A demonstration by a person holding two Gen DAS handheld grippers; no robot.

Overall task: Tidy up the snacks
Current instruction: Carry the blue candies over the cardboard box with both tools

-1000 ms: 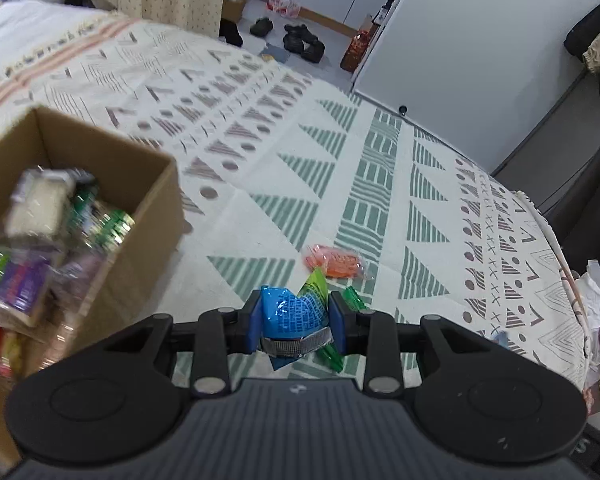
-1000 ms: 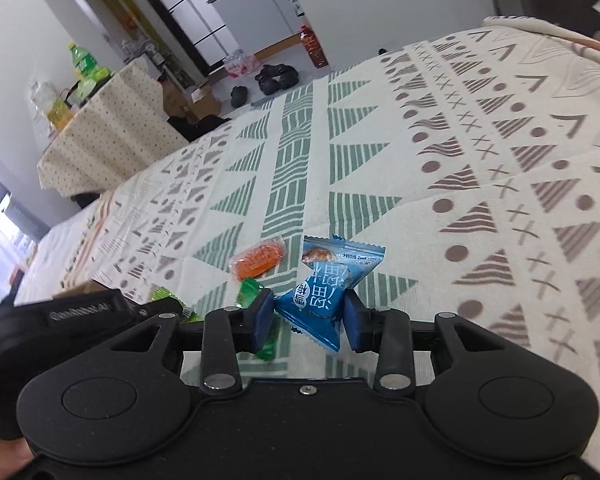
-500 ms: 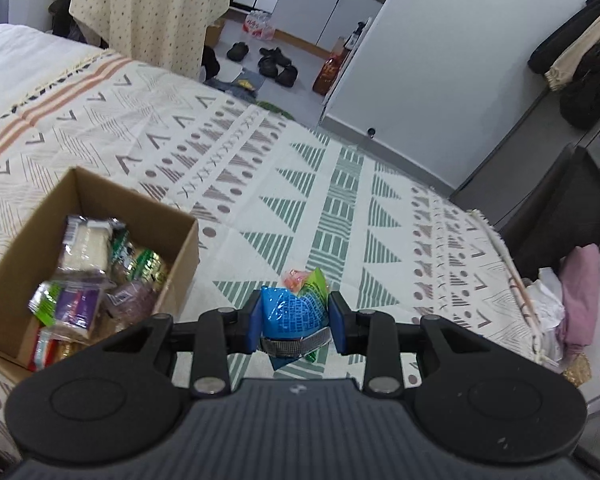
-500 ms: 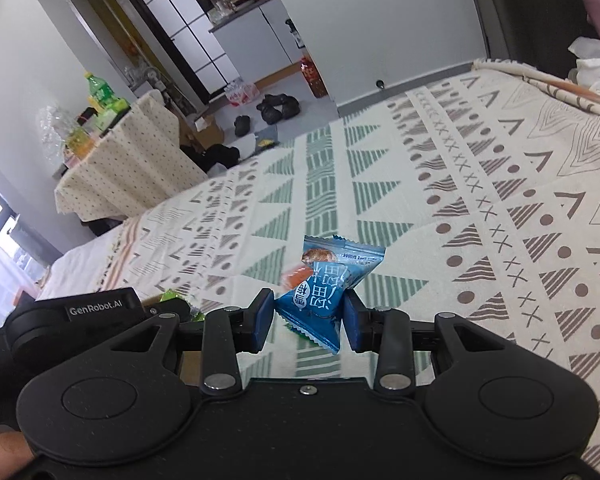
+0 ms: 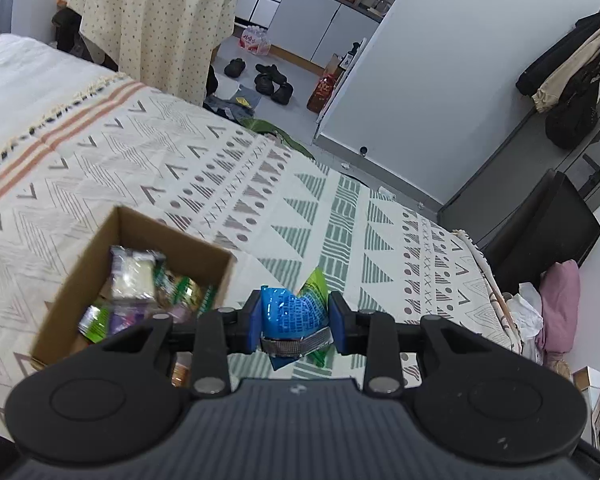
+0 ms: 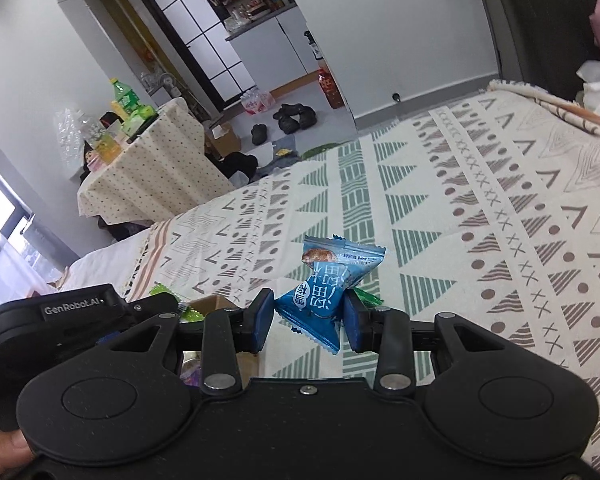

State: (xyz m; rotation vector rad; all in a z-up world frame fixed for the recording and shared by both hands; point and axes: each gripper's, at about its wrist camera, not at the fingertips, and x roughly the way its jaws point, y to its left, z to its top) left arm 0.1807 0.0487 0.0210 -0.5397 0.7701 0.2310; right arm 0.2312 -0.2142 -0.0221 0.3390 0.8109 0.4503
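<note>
Holding a crumpled blue-and-green foil snack packet (image 5: 294,314) clamped between its narrowly parted blue pads, the left gripper (image 5: 295,322) had risen well clear of the patterned cream, green and brown bedspread (image 5: 340,216) compared with a second before, when the cloth and an orange sweet lay close beneath it; the open brown cardboard box (image 5: 220,264), already part-filled with mixed wrapped snacks (image 5: 134,276), had slid from the picture's left edge to just left of and below the packet. Judged from this, the carry to the box was nearly done and only a short move leftward and a release remained. Further right, the right gripper (image 6: 306,316) likewise pinched a blue plastic snack sachet with white lettering (image 6: 320,300), pads closed on its waist, and it too had lifted away from the bedspread (image 6: 480,200), so the orange sweet seen under it earlier was out of sight. Only the left wrist view showed the box's contents plainly. Only the right wrist view showed the black body of the left gripper (image 6: 60,316) alongside, a green wrapper (image 6: 366,298) just behind the sachet, a sliver of the box (image 6: 212,304), and a fingertip (image 6: 4,450) at the lower left.
</note>
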